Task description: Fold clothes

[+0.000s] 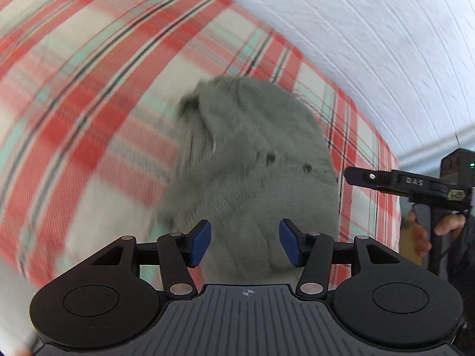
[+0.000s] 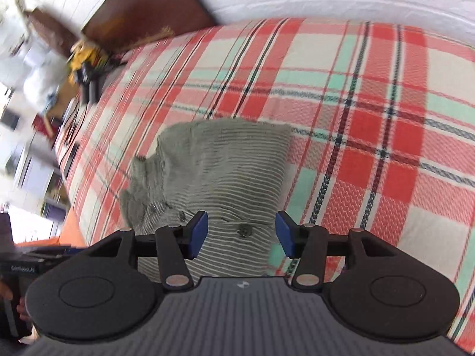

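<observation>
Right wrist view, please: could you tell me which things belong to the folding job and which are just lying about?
For the job: grey striped garment; plaid bedcover beneath it; both open grippers, right, left.

Lying about: yellow and black clutter beside the bed; brown headboard.

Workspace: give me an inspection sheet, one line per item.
Surface: plaid bedspread, red, cream and mint checks.
Job's things: grey striped garment with buttons, lying bunched on the bedspread.
Clutter: yellow object and dark items past the bed's edge, blurred.
Grippers: left tongs open above the garment; right tongs open above its buttoned part; neither holds anything.
Cables: dark leads by the bed's edge.
Surroundings: white wall, brown wooden panel.
</observation>
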Demonstrator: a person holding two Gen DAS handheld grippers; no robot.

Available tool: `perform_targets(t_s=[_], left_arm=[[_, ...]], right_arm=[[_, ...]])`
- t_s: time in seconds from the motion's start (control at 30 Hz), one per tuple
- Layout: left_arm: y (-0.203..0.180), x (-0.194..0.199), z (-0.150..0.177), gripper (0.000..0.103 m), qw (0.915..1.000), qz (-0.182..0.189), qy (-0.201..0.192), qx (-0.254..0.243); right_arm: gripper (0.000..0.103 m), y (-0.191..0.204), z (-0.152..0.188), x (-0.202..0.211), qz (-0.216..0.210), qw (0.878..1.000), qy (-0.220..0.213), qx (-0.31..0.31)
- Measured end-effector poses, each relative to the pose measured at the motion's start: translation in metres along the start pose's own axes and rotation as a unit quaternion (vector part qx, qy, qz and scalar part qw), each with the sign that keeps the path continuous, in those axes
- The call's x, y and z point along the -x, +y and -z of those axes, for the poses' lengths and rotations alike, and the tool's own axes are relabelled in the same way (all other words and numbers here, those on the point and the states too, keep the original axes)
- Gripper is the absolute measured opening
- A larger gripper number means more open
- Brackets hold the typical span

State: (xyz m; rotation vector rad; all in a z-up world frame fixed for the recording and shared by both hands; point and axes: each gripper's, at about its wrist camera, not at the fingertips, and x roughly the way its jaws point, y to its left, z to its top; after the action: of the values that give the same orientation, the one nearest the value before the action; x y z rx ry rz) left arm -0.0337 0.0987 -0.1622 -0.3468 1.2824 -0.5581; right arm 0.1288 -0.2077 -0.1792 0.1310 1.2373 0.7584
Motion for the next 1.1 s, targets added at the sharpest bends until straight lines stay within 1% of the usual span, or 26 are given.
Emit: perform_targets(t_s=[0.1, 0.2, 0.3, 0.37, 0.4, 0.5, 0.57, 0.63, 0.7, 0.77, 0.8, 0.97, 1.07, 1.1], left_arm=[[-0.001, 0.000, 0.032, 0.069, 0.9986, -0.010, -0.003, 0.052], [0.008, -0.009, 0.052, 0.069, 0.9945, -0.010, 0.001, 0.104], [0.014, -0.018, 0.063, 0.069, 0.9866, 0.012, 0.005, 0.162], [0.009, -0.025, 0.065, 0.069, 0.9851, 0.020, 0.003, 0.171], [0.006, -0.028, 0.065, 0.069, 0.9848, 0.024, 0.002, 0.172], [-0.003, -0.036, 0.064, 0.070, 0.9835, 0.022, -0.004, 0.180], [-0.007, -0.040, 0.065, 0.070, 0.9809, 0.024, -0.010, 0.193], [-0.007, -0.041, 0.068, 0.071, 0.9748, 0.031, -0.024, 0.219], [-0.007, -0.042, 0.070, 0.072, 0.9678, 0.037, -0.038, 0.246], [-0.012, -0.044, 0.069, 0.074, 0.9649, 0.029, -0.051, 0.256], [-0.014, -0.046, 0.068, 0.075, 0.9640, 0.026, -0.057, 0.259], [-0.010, -0.053, 0.064, 0.077, 0.9475, 0.019, -0.076, 0.310], [-0.005, -0.061, 0.060, 0.077, 0.9419, 0.012, -0.072, 0.328], [-0.005, -0.063, 0.058, 0.077, 0.9417, 0.009, -0.072, 0.329]], right_arm=[[0.055, -0.009, -0.004, -0.009, -0.009, 1.000, 0.017, 0.007], [0.055, -0.009, -0.010, -0.011, -0.013, 0.999, 0.021, 0.028], [0.055, -0.002, -0.024, -0.009, -0.012, 0.997, 0.019, 0.073], [0.059, 0.006, -0.040, -0.008, -0.013, 0.994, 0.022, 0.107], [0.064, 0.010, -0.049, -0.008, -0.013, 0.992, 0.023, 0.124], [0.067, 0.025, -0.077, -0.011, -0.024, 0.983, 0.033, 0.181], [0.070, 0.036, -0.096, -0.020, -0.041, 0.974, 0.056, 0.217], [0.075, 0.048, -0.110, -0.034, -0.046, 0.962, 0.080, 0.258], [0.077, 0.060, -0.121, -0.049, -0.043, 0.950, 0.097, 0.294], [0.077, 0.069, -0.127, -0.067, -0.041, 0.940, 0.117, 0.319], [0.077, 0.074, -0.129, -0.075, -0.041, 0.934, 0.128, 0.331], [0.077, 0.092, -0.130, -0.109, -0.053, 0.903, 0.189, 0.383], [0.077, 0.100, -0.129, -0.128, -0.061, 0.883, 0.223, 0.408], [0.077, 0.101, -0.131, -0.135, -0.064, 0.879, 0.235, 0.409]])
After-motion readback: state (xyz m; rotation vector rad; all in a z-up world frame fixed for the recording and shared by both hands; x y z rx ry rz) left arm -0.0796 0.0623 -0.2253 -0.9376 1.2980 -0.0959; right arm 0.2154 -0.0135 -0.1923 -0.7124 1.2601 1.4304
